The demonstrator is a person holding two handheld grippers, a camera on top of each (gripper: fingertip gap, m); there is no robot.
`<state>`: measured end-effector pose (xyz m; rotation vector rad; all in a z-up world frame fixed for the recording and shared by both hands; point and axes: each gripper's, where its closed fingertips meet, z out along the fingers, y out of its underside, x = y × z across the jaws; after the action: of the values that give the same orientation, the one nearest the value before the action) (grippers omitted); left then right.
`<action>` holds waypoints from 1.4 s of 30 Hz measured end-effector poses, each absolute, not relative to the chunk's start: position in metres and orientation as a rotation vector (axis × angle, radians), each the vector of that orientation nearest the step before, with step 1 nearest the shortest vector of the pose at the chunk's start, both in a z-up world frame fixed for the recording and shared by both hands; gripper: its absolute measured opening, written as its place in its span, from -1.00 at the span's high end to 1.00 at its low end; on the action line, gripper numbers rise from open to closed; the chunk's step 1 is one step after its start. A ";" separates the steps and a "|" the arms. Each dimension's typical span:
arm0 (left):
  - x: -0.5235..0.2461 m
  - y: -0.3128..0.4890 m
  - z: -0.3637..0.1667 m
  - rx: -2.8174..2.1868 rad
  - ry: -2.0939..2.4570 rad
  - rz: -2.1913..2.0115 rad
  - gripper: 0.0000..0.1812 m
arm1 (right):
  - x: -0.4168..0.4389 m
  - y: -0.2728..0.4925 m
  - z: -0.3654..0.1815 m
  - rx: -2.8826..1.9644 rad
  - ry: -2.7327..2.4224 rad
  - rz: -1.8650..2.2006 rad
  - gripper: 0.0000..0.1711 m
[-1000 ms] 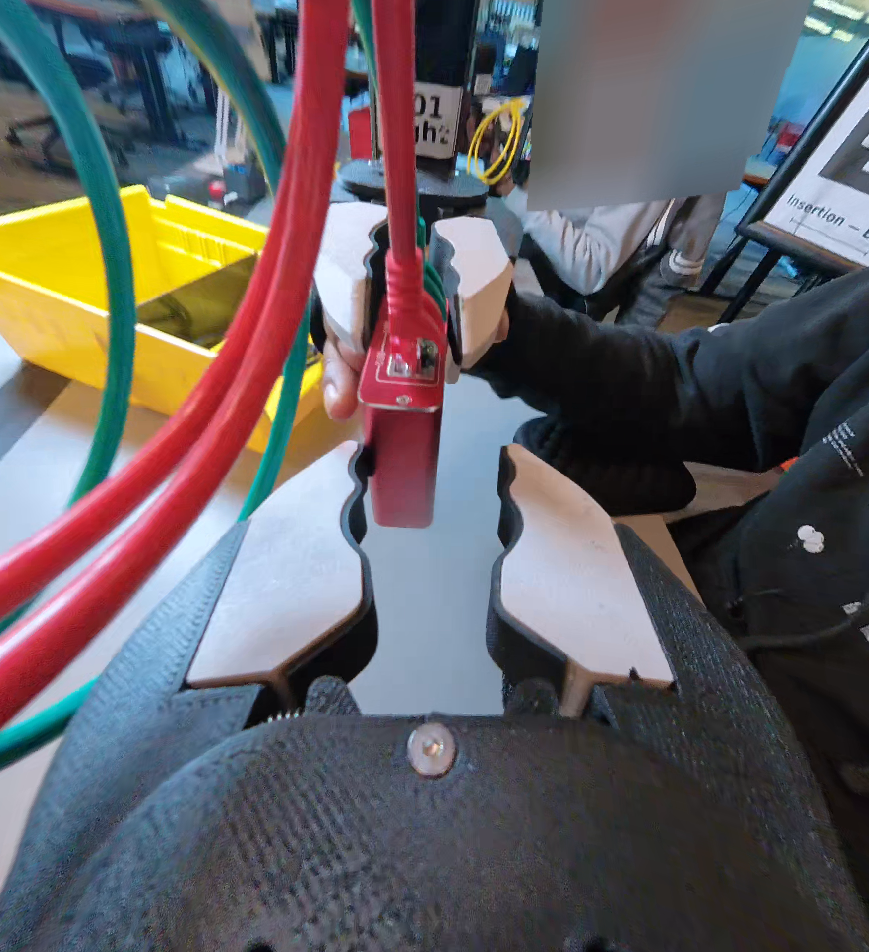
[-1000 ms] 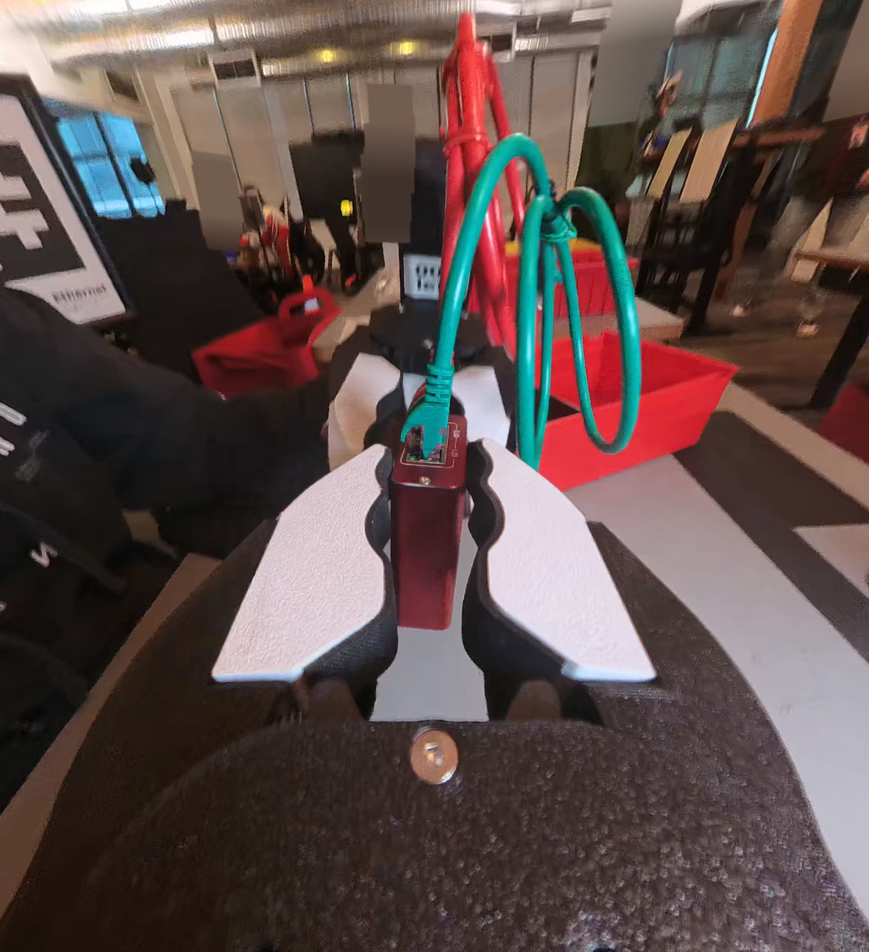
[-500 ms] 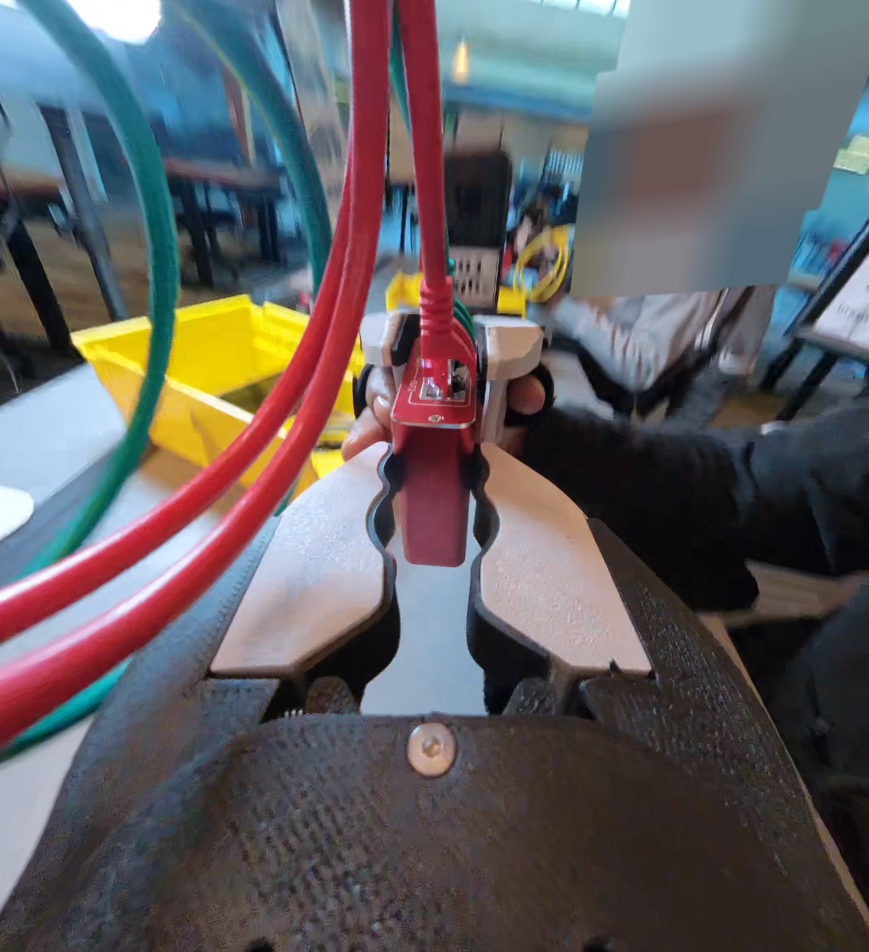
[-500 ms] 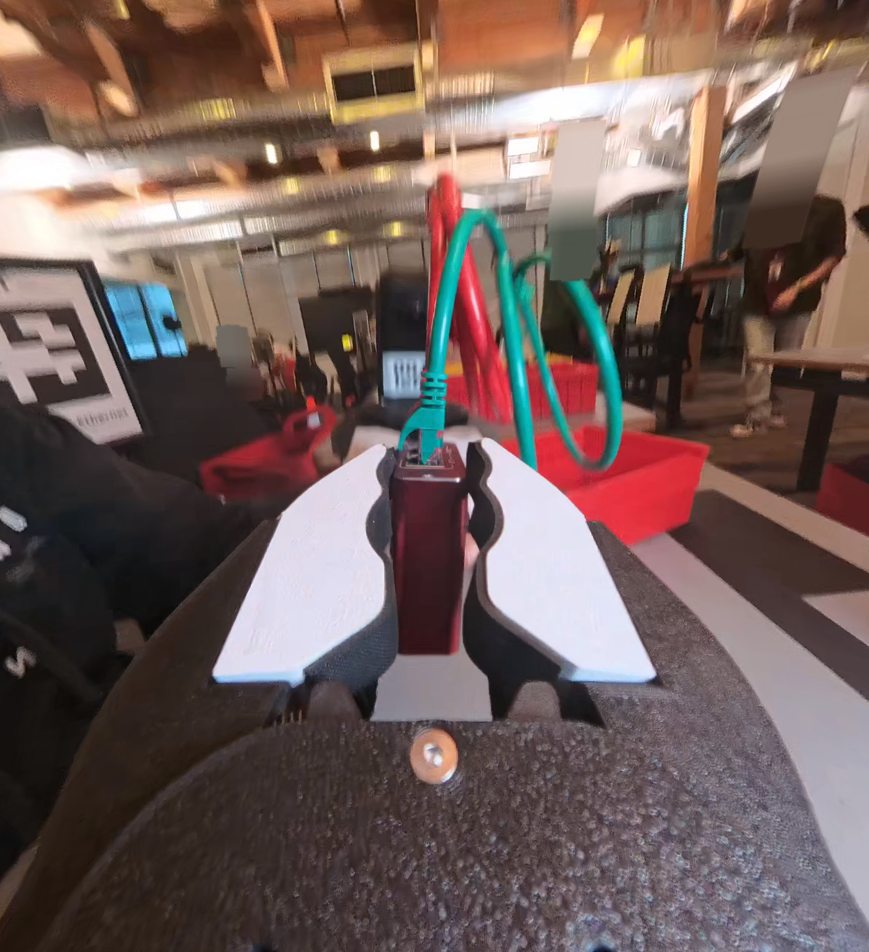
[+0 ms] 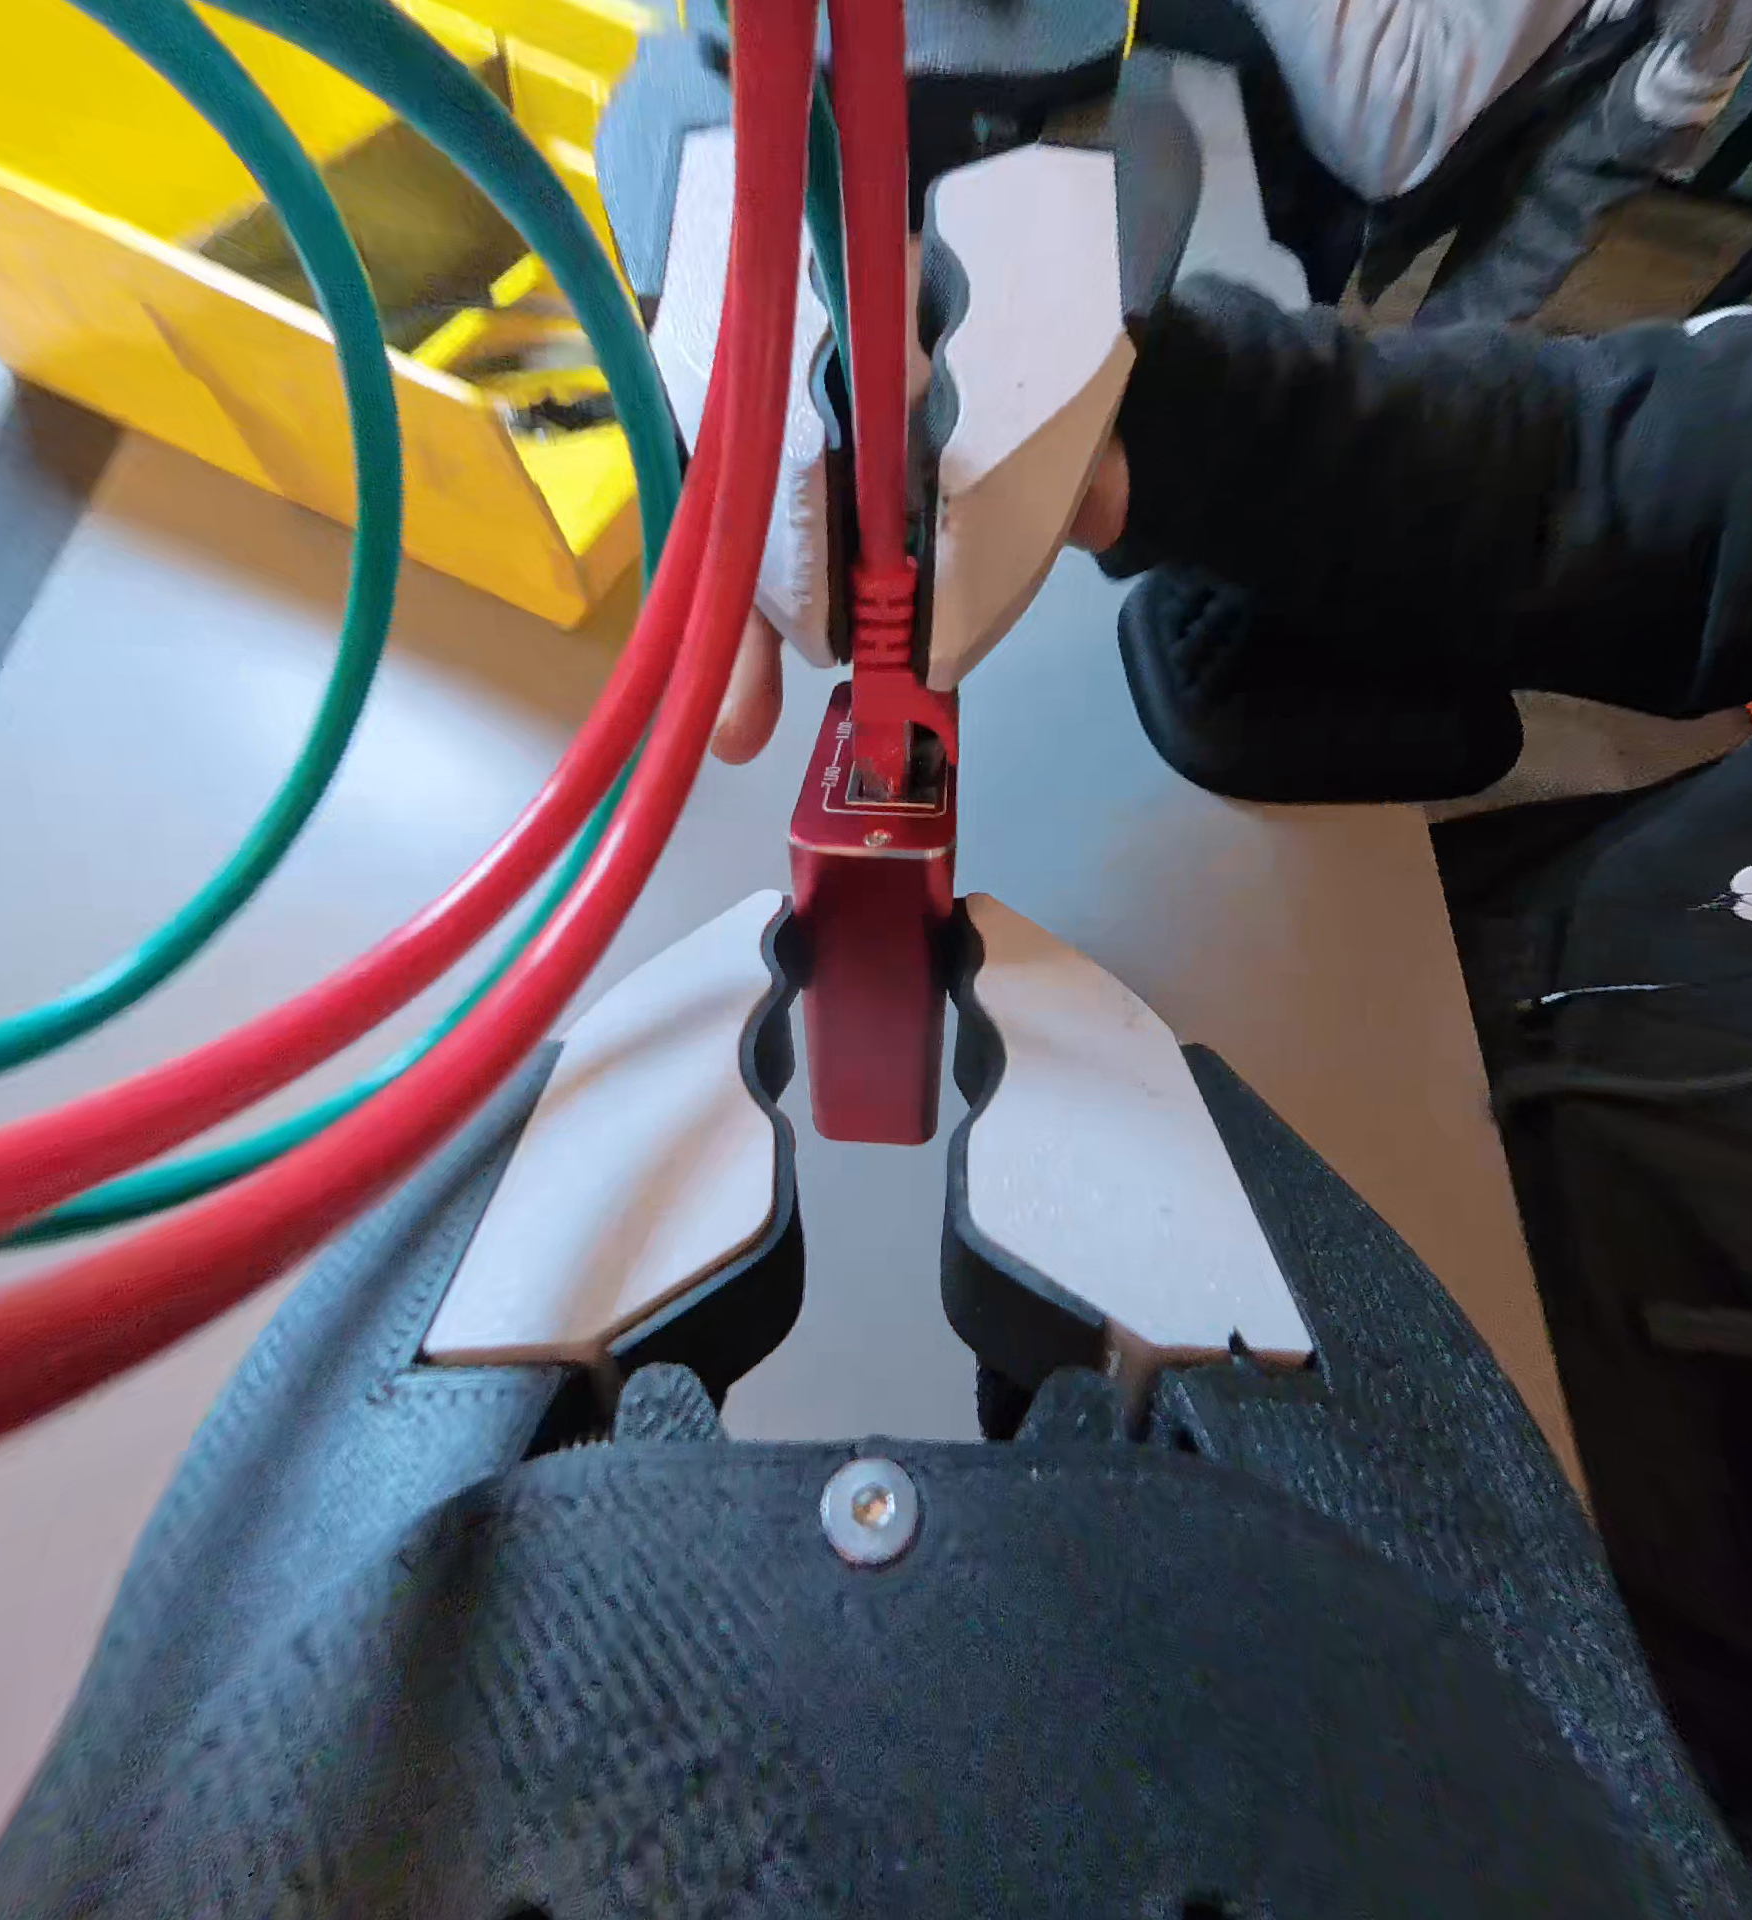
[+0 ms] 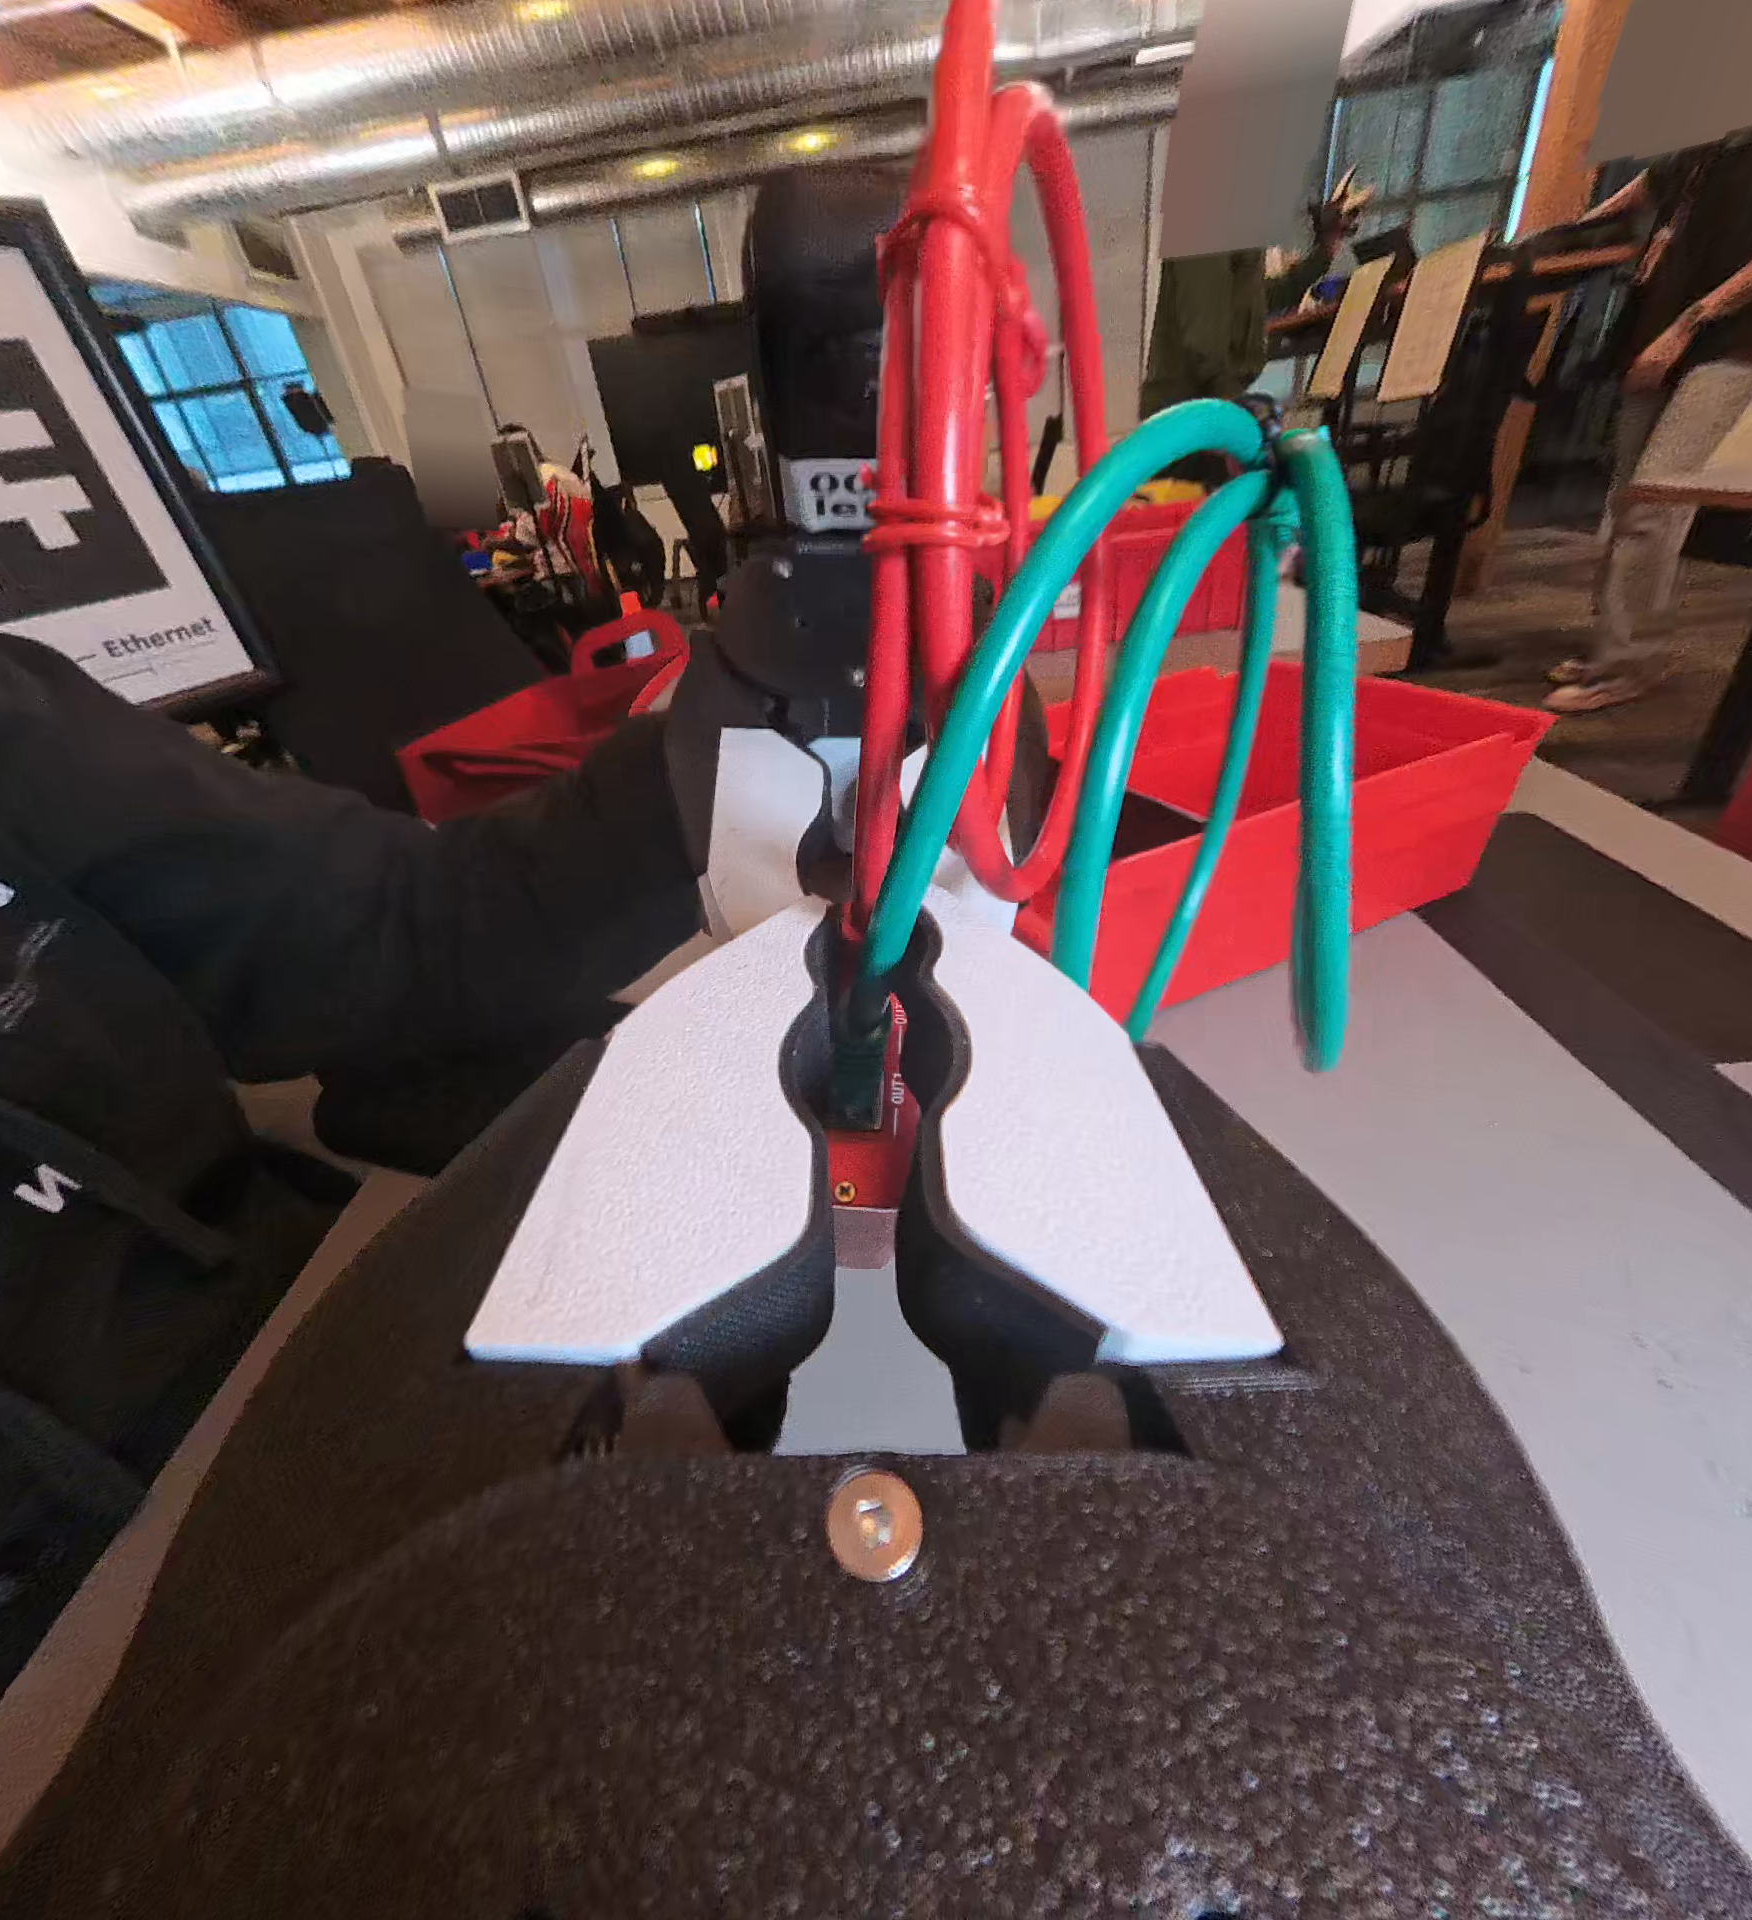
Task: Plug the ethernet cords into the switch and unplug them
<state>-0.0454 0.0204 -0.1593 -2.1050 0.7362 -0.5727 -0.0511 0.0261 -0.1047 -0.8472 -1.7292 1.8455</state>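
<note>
Here we are, mid-air over the grey table [image 5: 176, 779], and the little red switch [image 5: 872, 1029] sits right in the centre of the left wrist view, port face pointing away and up. The left gripper [image 5: 872, 914] is pinching the switch by its two long sides, and the grip looks square. At the far end the right gripper [image 5: 877, 665] comes in from the opposite side, its jaws pressed together just above the port face around the red plug [image 5: 887, 717]. That plug looks seated in its socket. From the right wrist view the green plug [image 6: 856, 1070] stands in the neighbouring socket, nearer that camera, inside the same narrow gap, so whether the pads bear on one boot or both is hard to call. The red cord [image 5: 768, 312] and green cord [image 5: 363, 468] loop away to the left in front of the yellow bin [image 5: 176, 260]. Both cords look plugged in, so I'd judge the unplugging is the step in hand. To do it well, the left side must hold firm without twisting. The right should squeeze low on the boot so the latch tab is down, then draw straight back along the socket line. A sideways tug risks a jammed clip, or the switch slipping out through the pads.
</note>
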 end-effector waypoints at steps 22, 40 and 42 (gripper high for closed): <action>-0.087 0.033 -0.033 -1.350 0.306 -0.566 0.68 | -0.052 0.092 -0.077 -1.027 -1.358 1.877 0.73; -0.058 0.006 -0.023 -1.538 0.600 -0.230 0.68 | -0.020 0.056 -0.072 -0.871 -1.822 1.256 0.46; -0.039 0.005 -0.026 -1.540 0.660 -0.260 0.68 | -0.033 0.032 -0.083 -0.809 -1.880 1.177 0.43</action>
<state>-0.0390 0.0049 -0.0259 -1.5403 0.6603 -0.2602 -0.0335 0.0319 -0.0828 -0.8090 -1.8804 1.1771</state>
